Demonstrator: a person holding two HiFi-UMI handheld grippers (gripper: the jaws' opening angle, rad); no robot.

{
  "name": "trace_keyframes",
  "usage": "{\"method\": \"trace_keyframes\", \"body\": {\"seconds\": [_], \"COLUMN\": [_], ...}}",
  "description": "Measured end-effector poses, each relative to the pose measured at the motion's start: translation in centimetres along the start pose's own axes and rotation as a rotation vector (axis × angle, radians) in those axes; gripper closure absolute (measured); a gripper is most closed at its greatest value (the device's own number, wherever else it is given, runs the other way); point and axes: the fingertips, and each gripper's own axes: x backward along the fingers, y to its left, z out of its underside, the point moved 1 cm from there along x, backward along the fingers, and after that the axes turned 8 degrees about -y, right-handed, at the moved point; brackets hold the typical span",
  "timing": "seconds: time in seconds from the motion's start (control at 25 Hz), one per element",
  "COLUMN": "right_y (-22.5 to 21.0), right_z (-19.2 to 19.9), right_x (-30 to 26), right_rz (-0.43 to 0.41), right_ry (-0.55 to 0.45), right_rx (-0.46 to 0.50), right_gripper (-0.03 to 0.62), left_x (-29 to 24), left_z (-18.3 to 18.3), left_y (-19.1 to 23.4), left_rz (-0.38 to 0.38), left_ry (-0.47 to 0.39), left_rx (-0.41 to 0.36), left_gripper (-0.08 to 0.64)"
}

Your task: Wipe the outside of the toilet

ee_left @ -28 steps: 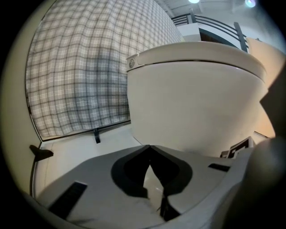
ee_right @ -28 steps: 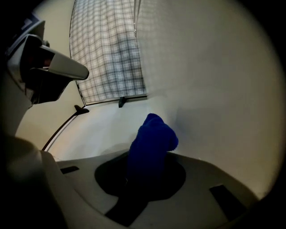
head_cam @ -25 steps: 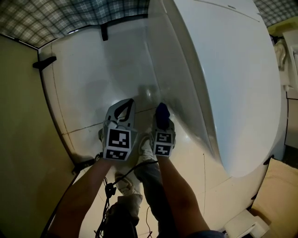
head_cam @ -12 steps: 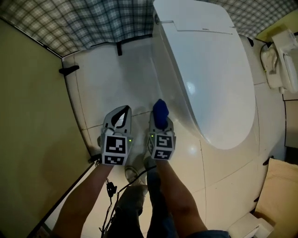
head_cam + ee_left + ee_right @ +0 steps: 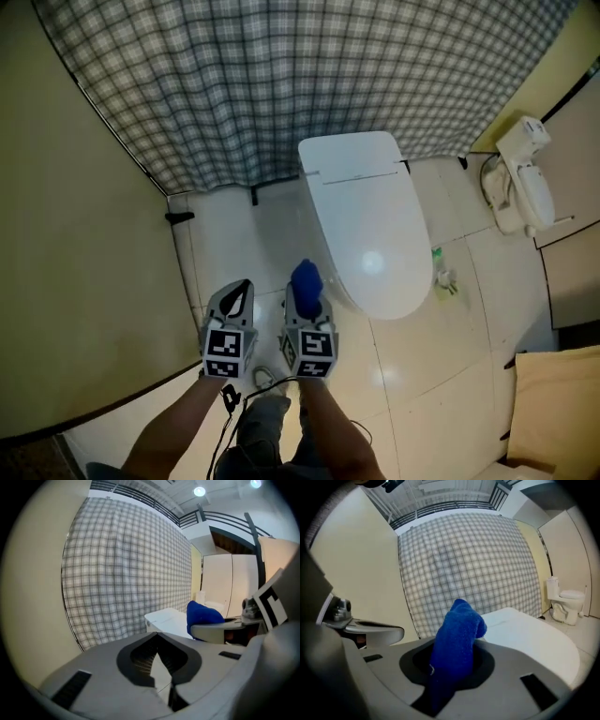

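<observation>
Plaid curtain (image 5: 309, 84) behind toilet (image 5: 370, 225); right tongs (image 5: 307, 296) tight on blue cloth (image 5: 457, 639); left tongs (image 5: 157, 635), close-up only, together, empty.

The head view looks steeply down from high above and in front of the toilet (image 5: 367, 225), with the checked curtain (image 5: 309, 84) behind it. Both gripper views sit low, left of the toilet's front, facing level toward that curtain; all three share lid and curtain. The left gripper (image 5: 242, 286) view, farther from the toilet, also catches the right gripper (image 5: 307, 292) and its cloth (image 5: 201, 616)
</observation>
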Motion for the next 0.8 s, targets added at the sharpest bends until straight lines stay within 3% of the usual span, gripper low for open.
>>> {"method": "trace_keyframes", "body": {"seconds": [0.16, 0.28, 0.4, 0.64, 0.8], "right_y": [1.5, 2.1, 1.9, -1.7, -7.9], "right_z": [-6.8, -10.4, -14.1, -22.6, -22.2], "right_x": [3.5, 4.8, 8.2, 16.9, 23.8], "right_rz": [-0.028, -0.091, -0.164, -0.346, -0.457], "right_ry": [-0.011, -0.059, -0.137, -0.227, -0.175], "right_rx": [0.0, 0.043, 0.082, 0.101, 0.162], "right_gripper": [0.52, 0.52, 0.52, 0.52, 0.52], "left_x": [3.6, 4.4, 6.2, 10.2, 11.7], "left_z": [-7.8, -11.0, -14.3, -20.4, -19.8], "left_y": [-2.5, -3.8, -7.1, -15.9, -25.0], "left_rz": [0.012, 0.0, -0.033, -0.113, -0.177], "left_ry": [-0.097, -0.188, -0.224, -0.277, -0.352], "left_rx": [0.035, 0.012, -0.003, -0.111, -0.067], "left_gripper": [0.545, 0.545, 0.545, 0.545, 0.545]}}
